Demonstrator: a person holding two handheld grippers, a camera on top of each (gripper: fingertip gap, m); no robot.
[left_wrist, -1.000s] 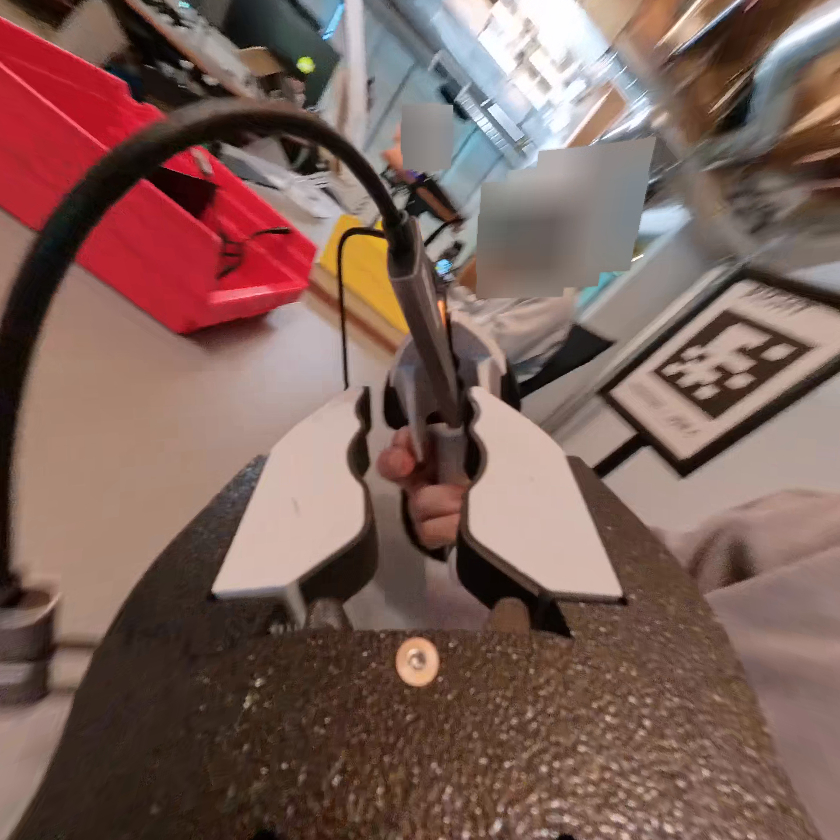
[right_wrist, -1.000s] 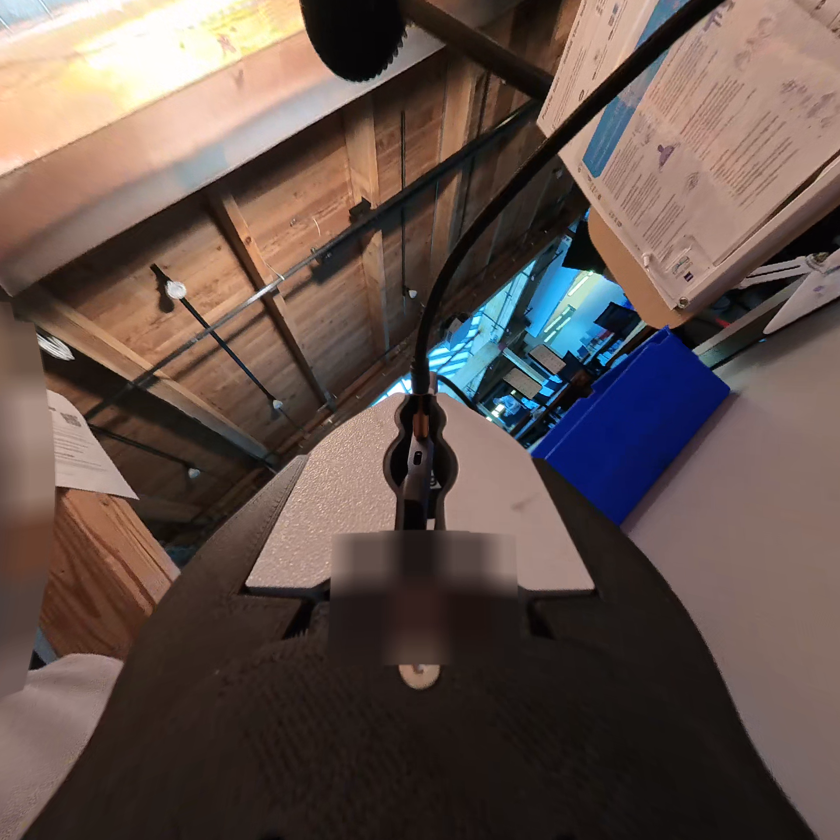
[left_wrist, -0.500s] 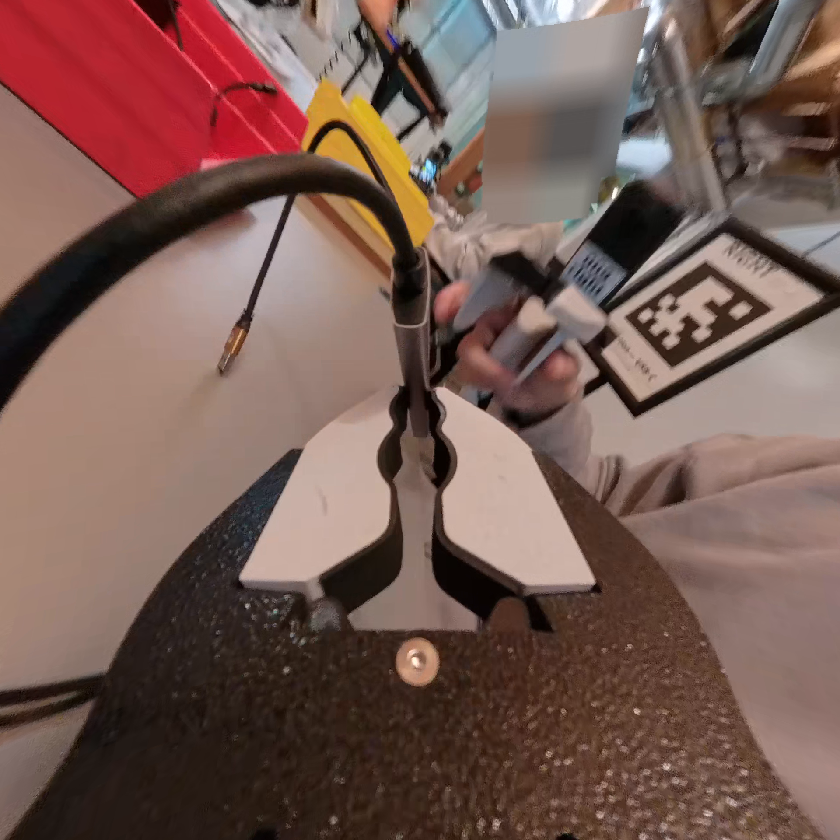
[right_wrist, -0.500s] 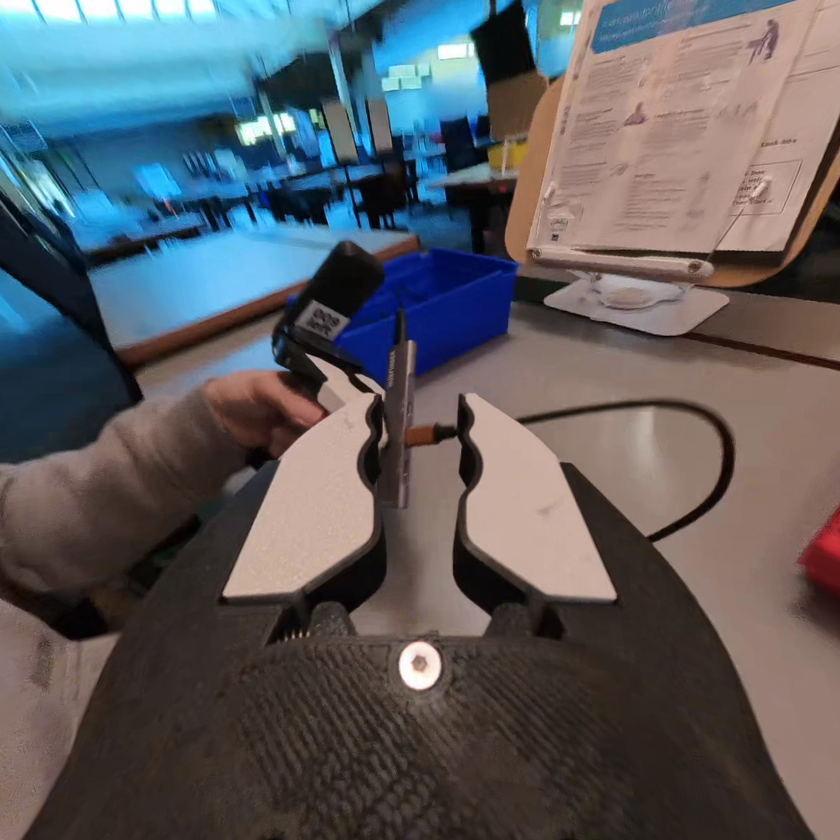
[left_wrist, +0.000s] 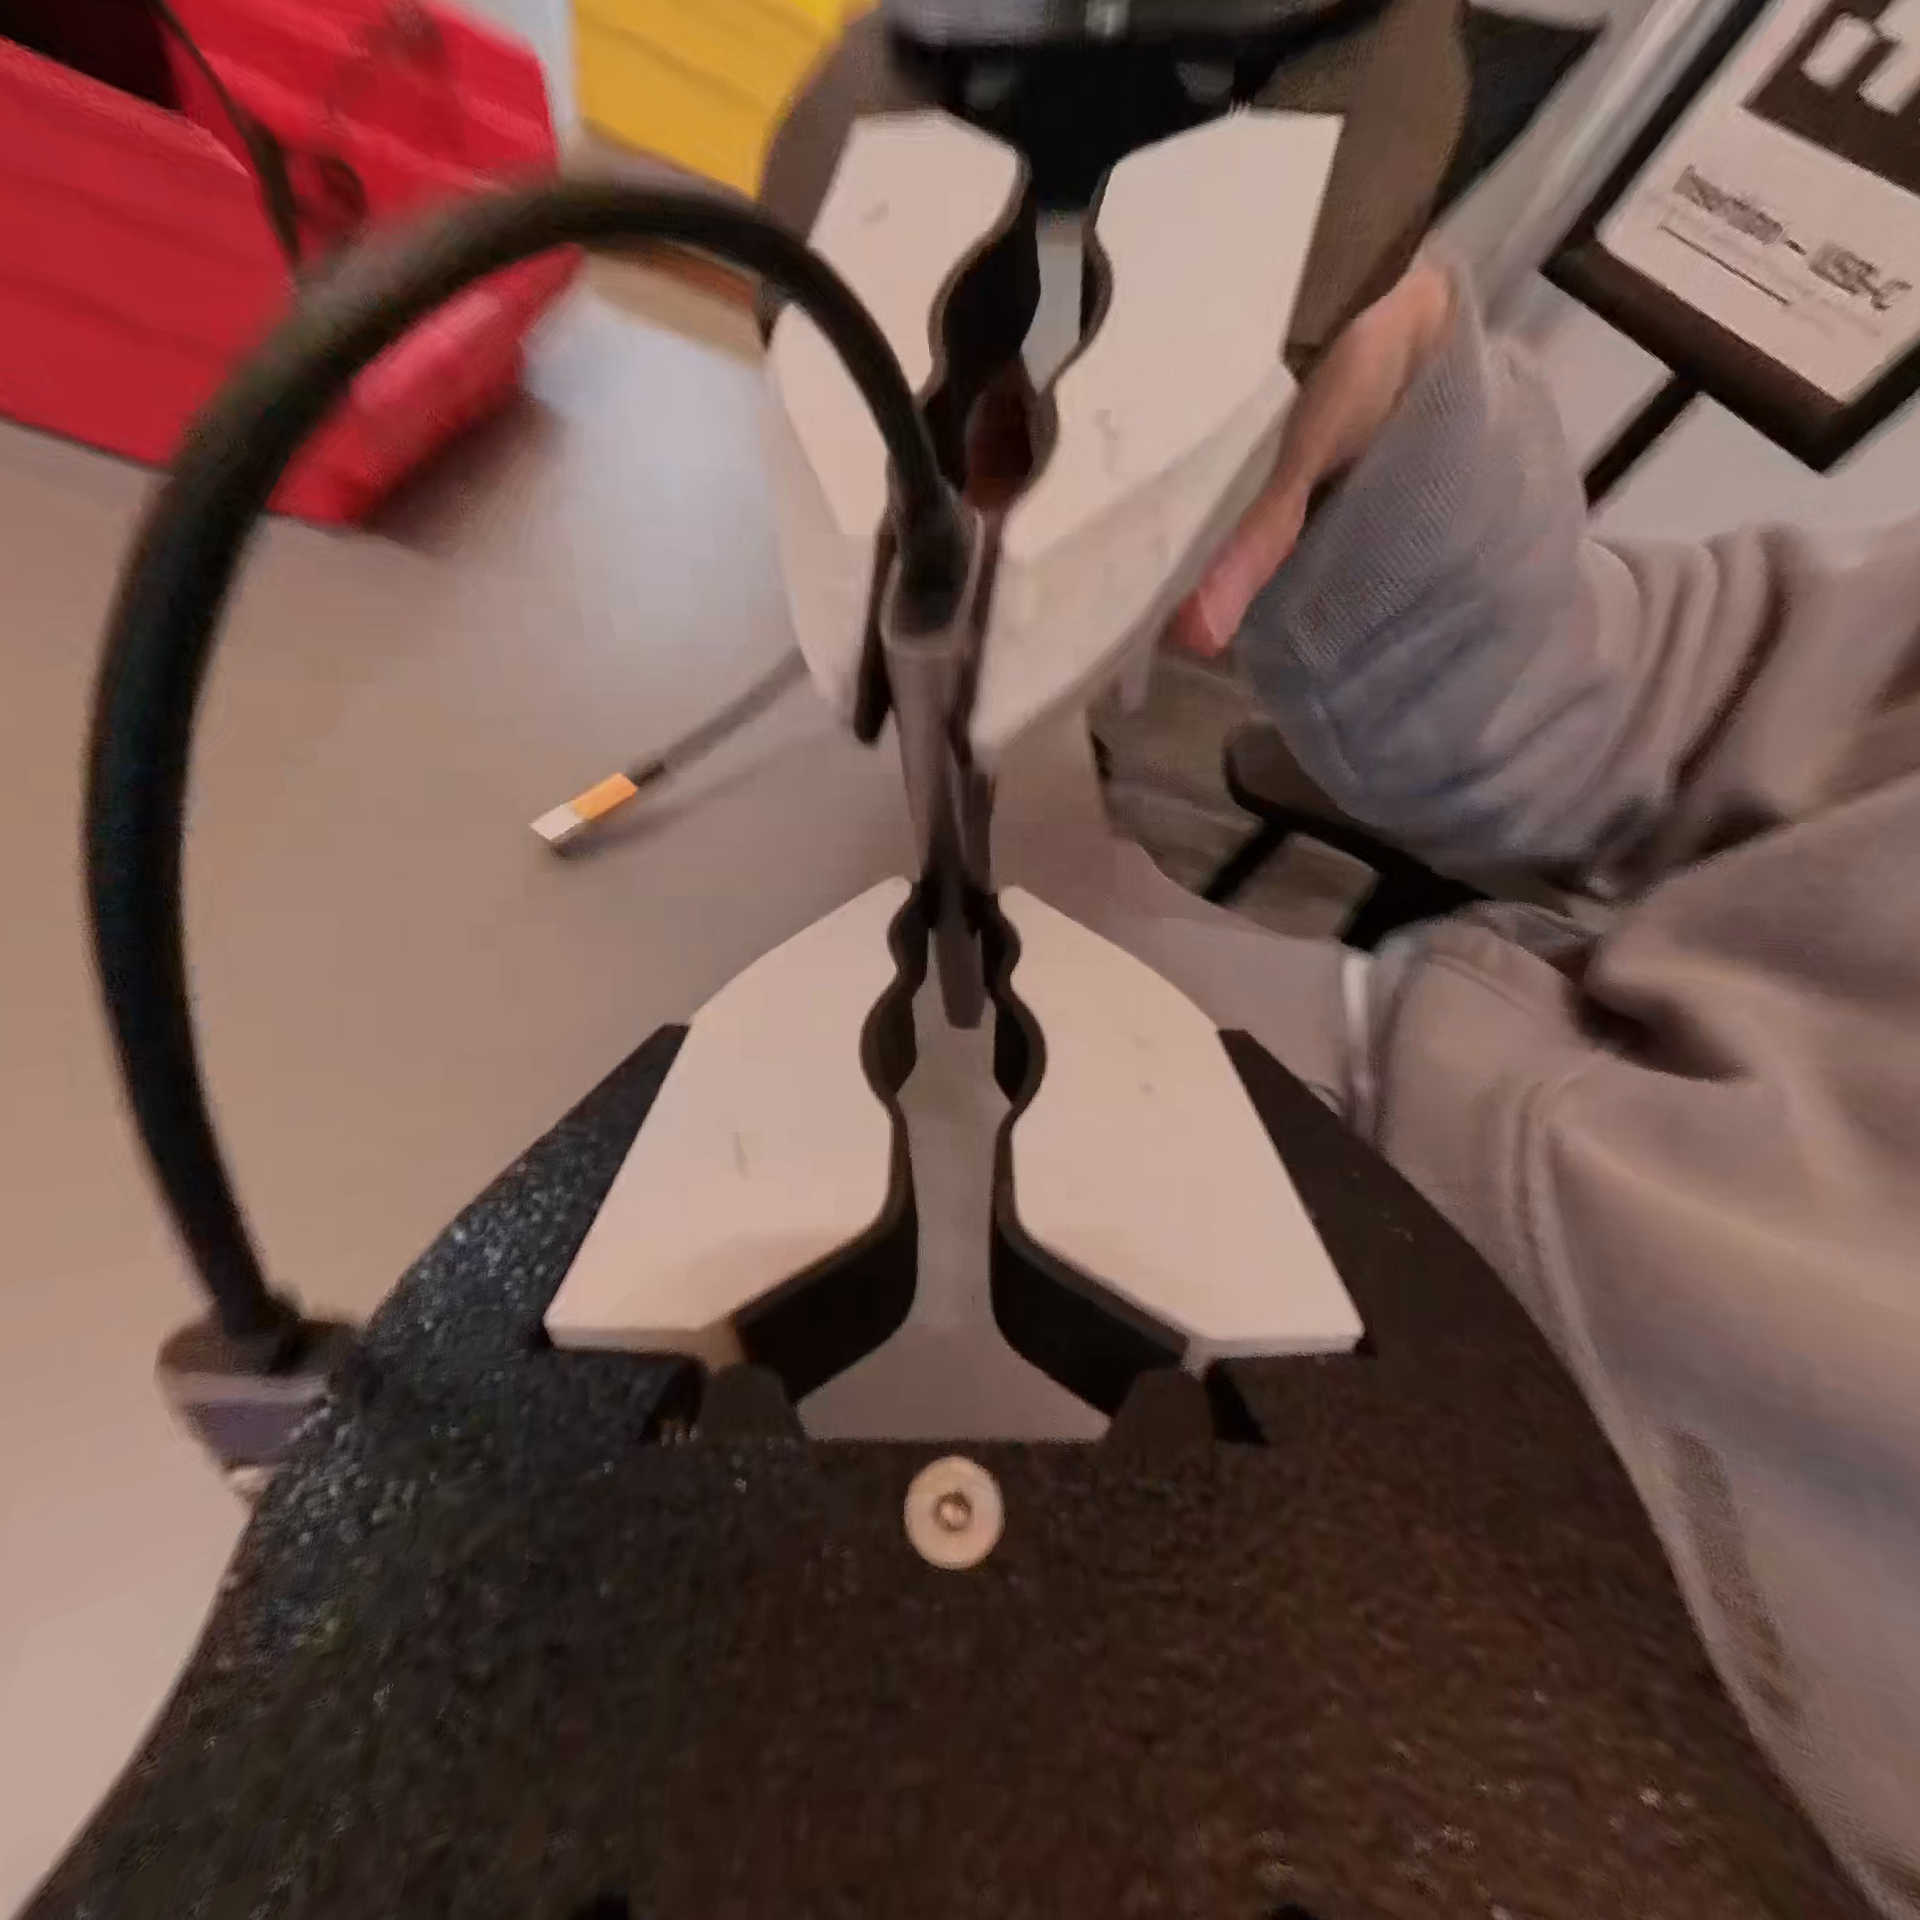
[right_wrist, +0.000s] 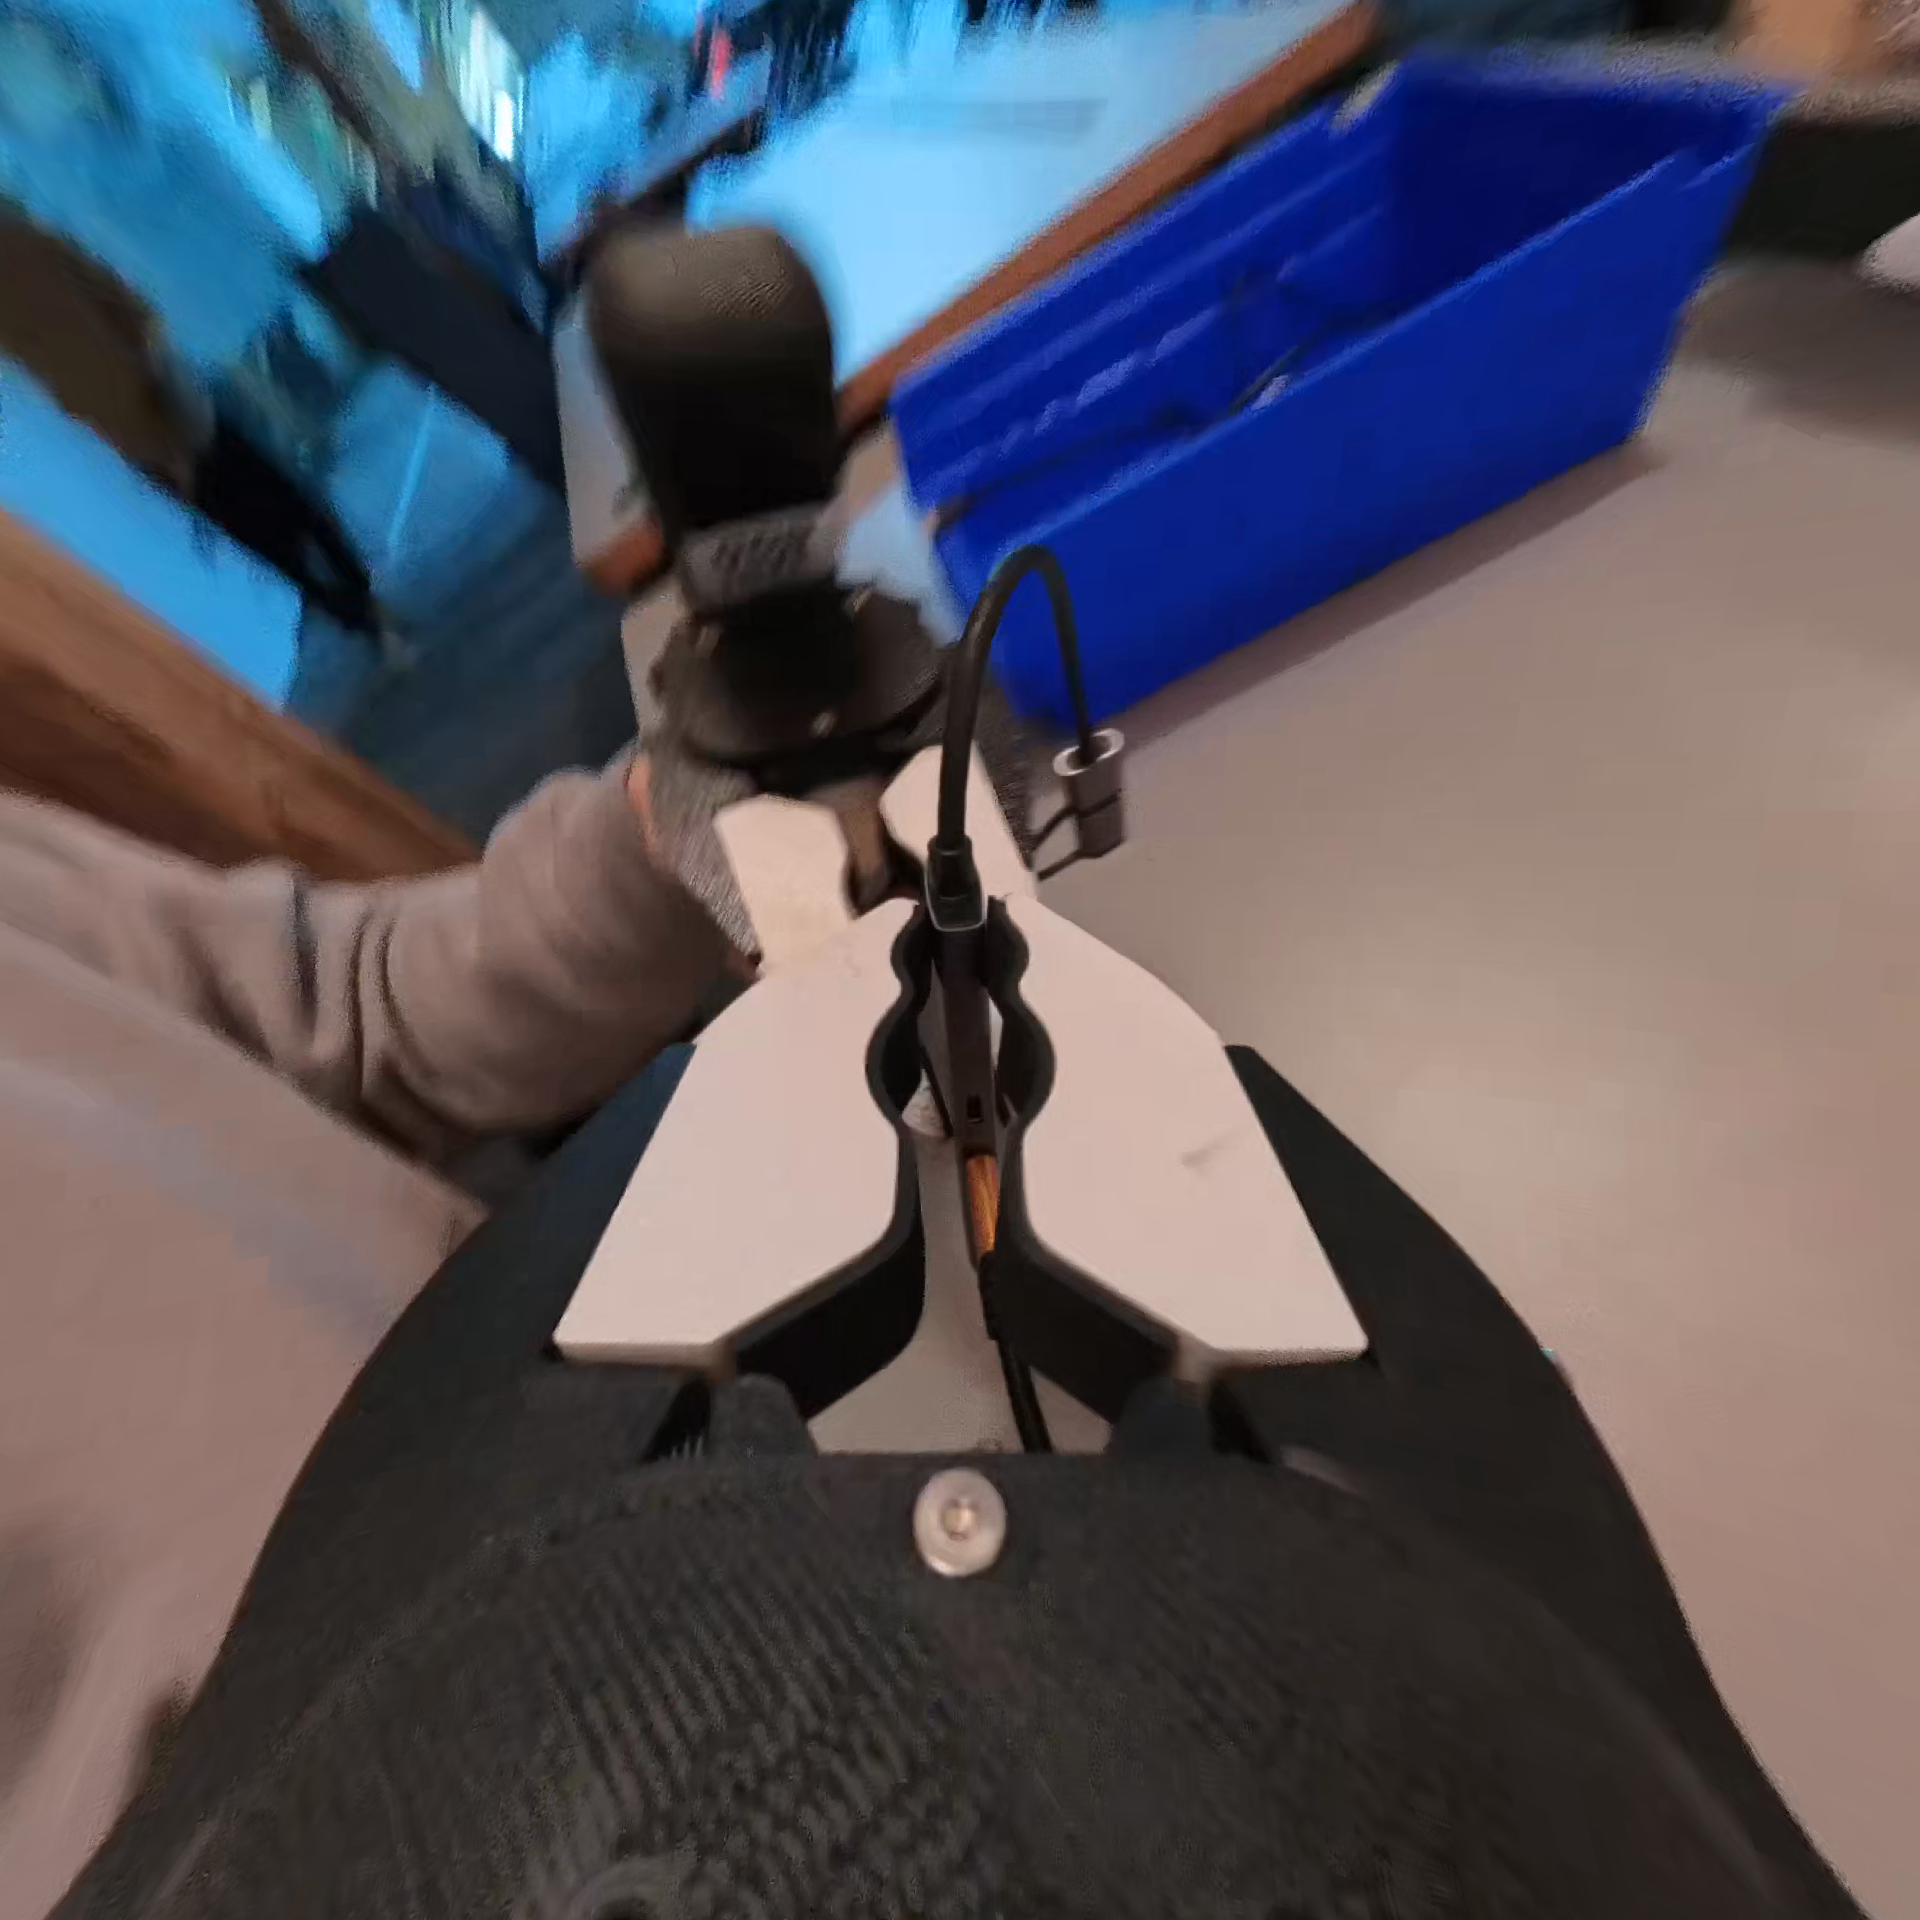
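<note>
My left gripper (left_wrist: 951, 904) is shut on the near end of a slim grey hub (left_wrist: 935, 810). My right gripper (left_wrist: 920, 717) faces it tip to tip and is shut on the hub's far end. In the right wrist view the hub (right_wrist: 971, 1029) sits between my right gripper's (right_wrist: 961, 920) fingers, with an orange-collared plug (right_wrist: 982, 1205) at its near end. My left gripper (right_wrist: 862, 831) shows just beyond. The hub's thick black cable (left_wrist: 135, 831) loops over to a grey plug (left_wrist: 244, 1382), which hangs free in the right wrist view (right_wrist: 1091, 779).
A second orange-collared plug (left_wrist: 587, 816) lies loose on the grey table (left_wrist: 364, 987). A red bin (left_wrist: 208, 260) and a yellow bin (left_wrist: 707, 73) stand at the far left. A blue bin (right_wrist: 1351, 364) stands beyond. A framed marker sign (left_wrist: 1766, 208) stands far right. A grey sleeve (left_wrist: 1403, 582) is close. The gap from one gripper's tips to the other's is roughly 6 cm.
My right gripper was open beside the hub and has closed on it. Both grippers have tilted down toward the table and now meet tip to tip on the hub.
</note>
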